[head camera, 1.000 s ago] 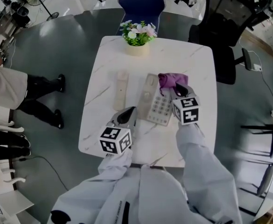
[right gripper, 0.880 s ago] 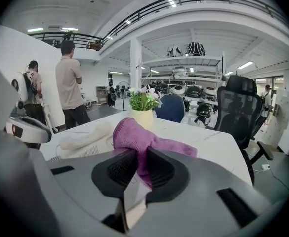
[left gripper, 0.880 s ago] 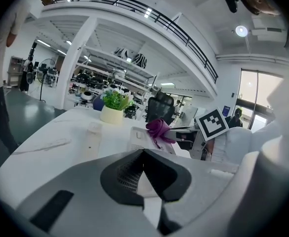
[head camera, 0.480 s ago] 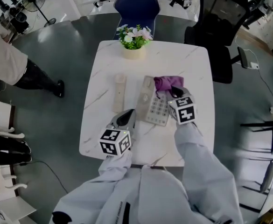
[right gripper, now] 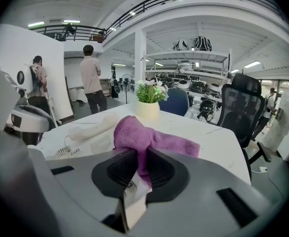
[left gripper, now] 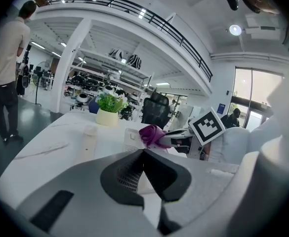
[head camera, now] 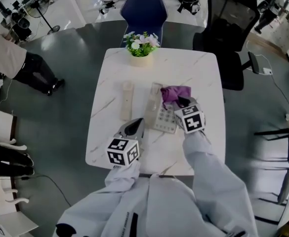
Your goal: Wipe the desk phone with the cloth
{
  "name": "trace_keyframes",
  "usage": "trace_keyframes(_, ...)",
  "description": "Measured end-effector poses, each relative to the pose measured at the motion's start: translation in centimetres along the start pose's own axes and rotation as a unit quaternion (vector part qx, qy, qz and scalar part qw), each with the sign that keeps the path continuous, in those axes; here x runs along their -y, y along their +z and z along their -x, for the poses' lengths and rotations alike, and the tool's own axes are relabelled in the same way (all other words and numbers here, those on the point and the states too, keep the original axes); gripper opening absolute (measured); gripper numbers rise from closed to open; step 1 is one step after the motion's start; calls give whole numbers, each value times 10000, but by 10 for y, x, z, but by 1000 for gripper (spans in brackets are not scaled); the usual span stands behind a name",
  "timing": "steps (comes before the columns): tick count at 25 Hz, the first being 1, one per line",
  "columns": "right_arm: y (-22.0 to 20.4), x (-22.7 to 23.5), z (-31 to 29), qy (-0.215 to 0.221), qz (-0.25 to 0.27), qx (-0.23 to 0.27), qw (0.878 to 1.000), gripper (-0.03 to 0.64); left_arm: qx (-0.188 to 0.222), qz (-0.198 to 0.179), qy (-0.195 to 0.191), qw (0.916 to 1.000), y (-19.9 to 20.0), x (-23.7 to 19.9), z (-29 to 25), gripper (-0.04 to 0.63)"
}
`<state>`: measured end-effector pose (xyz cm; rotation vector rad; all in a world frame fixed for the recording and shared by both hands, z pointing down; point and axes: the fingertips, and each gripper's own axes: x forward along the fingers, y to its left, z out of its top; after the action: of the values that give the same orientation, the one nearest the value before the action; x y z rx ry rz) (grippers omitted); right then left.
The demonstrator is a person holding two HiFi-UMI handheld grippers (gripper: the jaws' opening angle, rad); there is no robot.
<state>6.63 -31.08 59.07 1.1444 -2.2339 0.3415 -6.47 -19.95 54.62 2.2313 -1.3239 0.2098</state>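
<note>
Pinches purple cloth (head camera: pixel 174 92) in right gripper (head camera: pixel 180 102) on desk phone (head camera: pixel 159 114) lying long-ways toward flowers (head camera: pixel 141 43). Holds left gripper (head camera: pixel 134 126) closed, empty.

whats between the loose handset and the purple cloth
The left part of the desk phone's base, plus a strip of bare table beside the handset; the head view shows it.

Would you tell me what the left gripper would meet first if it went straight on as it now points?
Probably the desk phone base, just ahead of the left gripper, whose jaws are shut; the purple cloth lies farther on, though depth is unclear.
</note>
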Motion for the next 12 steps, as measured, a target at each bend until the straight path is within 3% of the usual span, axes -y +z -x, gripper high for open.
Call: trace_keyframes(12, -15, -20, 15, 244, -24, -328, 9992, 37, 29, -35, 20, 10000, -2, 9, 10, -2)
